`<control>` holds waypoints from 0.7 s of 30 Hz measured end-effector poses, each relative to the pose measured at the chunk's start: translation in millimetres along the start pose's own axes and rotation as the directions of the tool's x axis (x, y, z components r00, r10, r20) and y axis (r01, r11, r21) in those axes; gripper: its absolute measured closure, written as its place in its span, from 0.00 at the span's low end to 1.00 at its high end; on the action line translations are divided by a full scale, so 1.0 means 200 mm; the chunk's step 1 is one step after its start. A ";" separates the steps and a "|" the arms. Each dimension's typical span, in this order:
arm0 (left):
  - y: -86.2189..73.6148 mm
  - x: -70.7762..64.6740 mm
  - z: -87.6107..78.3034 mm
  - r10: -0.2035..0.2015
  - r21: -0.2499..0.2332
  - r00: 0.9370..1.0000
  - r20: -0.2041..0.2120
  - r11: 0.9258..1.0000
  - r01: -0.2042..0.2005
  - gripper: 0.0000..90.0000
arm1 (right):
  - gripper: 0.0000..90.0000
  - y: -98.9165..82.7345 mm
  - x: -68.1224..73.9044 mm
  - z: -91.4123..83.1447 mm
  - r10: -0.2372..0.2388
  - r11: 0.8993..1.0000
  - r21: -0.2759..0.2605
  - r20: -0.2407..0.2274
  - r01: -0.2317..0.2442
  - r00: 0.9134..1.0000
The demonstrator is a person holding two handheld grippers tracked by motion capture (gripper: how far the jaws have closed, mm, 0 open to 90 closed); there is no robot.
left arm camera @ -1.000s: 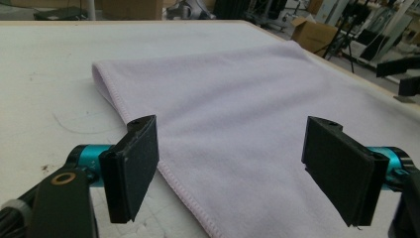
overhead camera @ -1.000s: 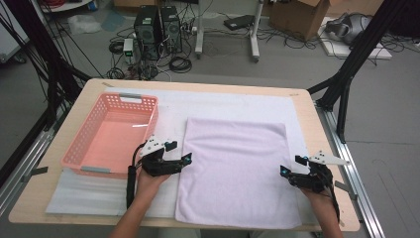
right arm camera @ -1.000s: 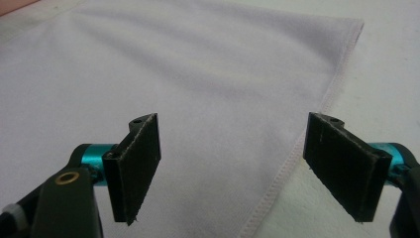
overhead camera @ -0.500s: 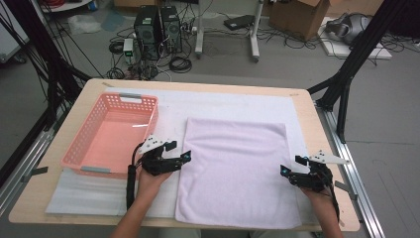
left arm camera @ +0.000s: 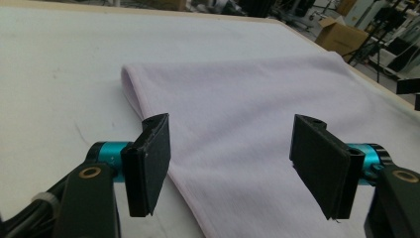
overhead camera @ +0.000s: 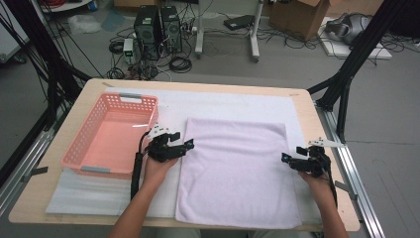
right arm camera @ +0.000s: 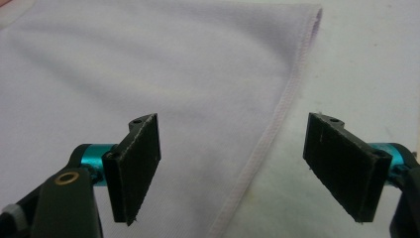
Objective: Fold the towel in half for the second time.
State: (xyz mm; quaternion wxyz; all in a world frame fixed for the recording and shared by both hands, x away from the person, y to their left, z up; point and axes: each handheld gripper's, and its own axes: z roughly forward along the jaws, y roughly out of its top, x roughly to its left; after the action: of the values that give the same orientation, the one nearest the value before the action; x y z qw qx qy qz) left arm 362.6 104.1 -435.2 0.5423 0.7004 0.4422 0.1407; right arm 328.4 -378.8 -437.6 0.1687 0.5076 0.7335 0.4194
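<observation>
Flat on the desk (overhead camera: 297, 101): pale lilac rectangular towel (overhead camera: 237, 173). Left gripper (overhead camera: 184, 147) jaws, just closing slightly, straddle its left edge ungripped. Right gripper (overhead camera: 289, 159) jaws parted over its right hem.

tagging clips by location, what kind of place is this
Most likely a lab or workshop set up for recording, not a home. A wooden table stands inside a black metal frame; behind it, computer towers and loose cables lie on a bare floor, with a cardboard box nearby.
</observation>
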 end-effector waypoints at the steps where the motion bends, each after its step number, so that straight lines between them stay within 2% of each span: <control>1: 0.02 0.01 0.02 -0.005 0.008 1.000 -0.001 1.000 0.005 0.36 | 0.24 0.02 -0.01 0.01 0.001 1.000 0.007 0.001 -0.001 1.000; 3: 0.04 0.01 0.07 0.001 0.027 1.000 -0.011 1.000 -0.001 0.37 | 0.24 0.05 -0.03 0.02 0.011 1.000 0.011 0.003 -0.011 1.000; 5: 0.05 0.03 0.11 0.007 0.027 0.999 -0.042 1.000 -0.006 0.38 | 0.24 0.08 -0.05 0.04 0.024 0.999 0.023 0.013 -0.025 1.000; 7: 0.05 0.05 0.15 0.010 0.086 0.997 -0.072 0.996 -0.003 0.39 | 0.25 0.10 -0.07 0.06 0.040 0.999 0.031 0.022 -0.041 0.999; 9: 0.03 0.07 0.18 0.010 0.115 0.995 -0.100 0.993 0.001 0.39 | 0.34 0.11 -0.09 0.08 0.054 0.998 0.039 0.037 -0.056 0.998; 11: 0.02 0.09 0.20 0.000 0.141 0.992 -0.122 0.990 0.017 0.40 | 0.38 0.11 -0.10 0.11 0.074 0.995 0.061 0.053 -0.077 0.996; 12: 0.02 0.10 0.21 -0.009 0.156 0.992 -0.128 0.987 0.030 0.41 | 0.41 0.11 -0.11 0.12 0.083 0.994 0.071 0.055 -0.086 0.995; 14: 0.03 0.09 0.23 0.004 0.194 0.993 -0.122 0.981 0.020 0.43 | 0.44 0.11 -0.12 0.15 0.090 0.992 0.082 0.065 -0.095 0.994; 16: 0.03 0.07 0.24 0.045 0.205 0.990 -0.136 0.979 -0.017 0.45 | 0.49 0.11 -0.11 0.17 0.083 0.992 0.093 0.088 -0.091 0.993; 19: 0.03 0.05 0.25 0.080 0.216 0.983 -0.166 0.976 -0.043 0.51 | 0.61 0.13 -0.09 0.18 0.015 0.992 0.124 0.144 -0.033 0.989; 21: 0.02 0.03 0.26 0.114 0.225 0.977 -0.183 0.972 -0.071 0.62 | 0.72 0.14 -0.08 0.19 -0.003 0.990 0.140 0.138 -0.016 0.990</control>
State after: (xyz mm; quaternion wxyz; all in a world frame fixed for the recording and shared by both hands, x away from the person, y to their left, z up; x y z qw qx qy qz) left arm 403.4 76.8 -451.9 0.4095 0.7583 0.4724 0.1845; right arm 376.9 -372.3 -440.4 0.1813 0.5483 0.7462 0.3312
